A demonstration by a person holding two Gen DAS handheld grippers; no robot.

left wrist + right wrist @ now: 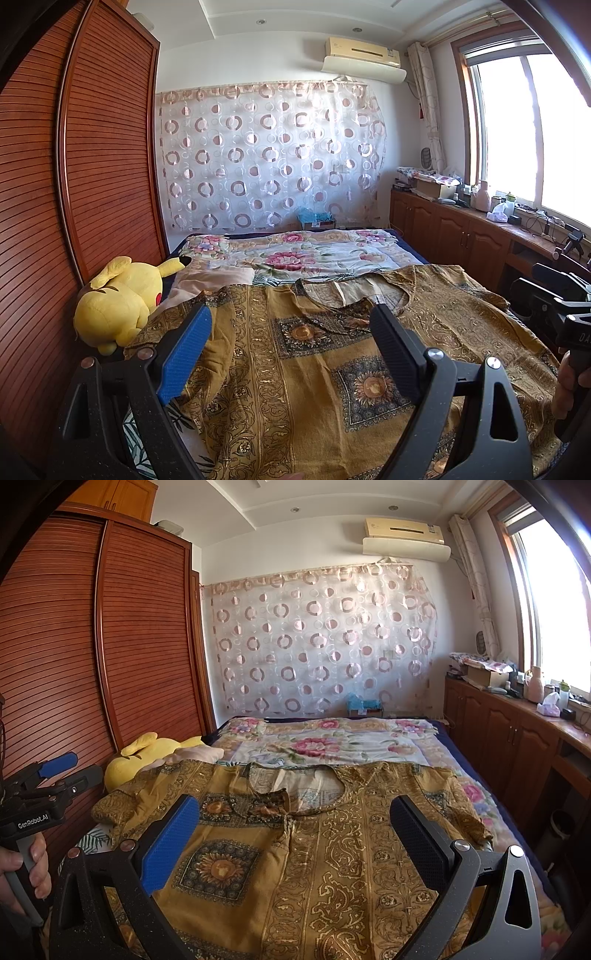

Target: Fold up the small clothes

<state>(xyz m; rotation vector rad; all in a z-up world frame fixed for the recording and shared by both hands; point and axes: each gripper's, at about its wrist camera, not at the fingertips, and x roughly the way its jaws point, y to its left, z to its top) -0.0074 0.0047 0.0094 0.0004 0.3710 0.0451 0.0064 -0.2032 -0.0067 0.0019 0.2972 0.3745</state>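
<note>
A mustard-gold patterned top (295, 369) lies spread flat on the bed, neckline away from me; it also shows in the right wrist view (325, 849). My left gripper (291, 328) is open and empty, held above the top's left half. My right gripper (295, 823) is open and empty, held above the top's chest, below the neckline. The right gripper's body shows at the right edge of the left wrist view (565, 306). The left gripper shows at the left edge of the right wrist view (44, 782), held by a hand.
A yellow plush toy (118, 302) lies at the bed's left beside the wooden wardrobe (74, 184). A floral quilt (295, 254) covers the far bed. Low cabinets (461, 229) with clutter run under the window at right.
</note>
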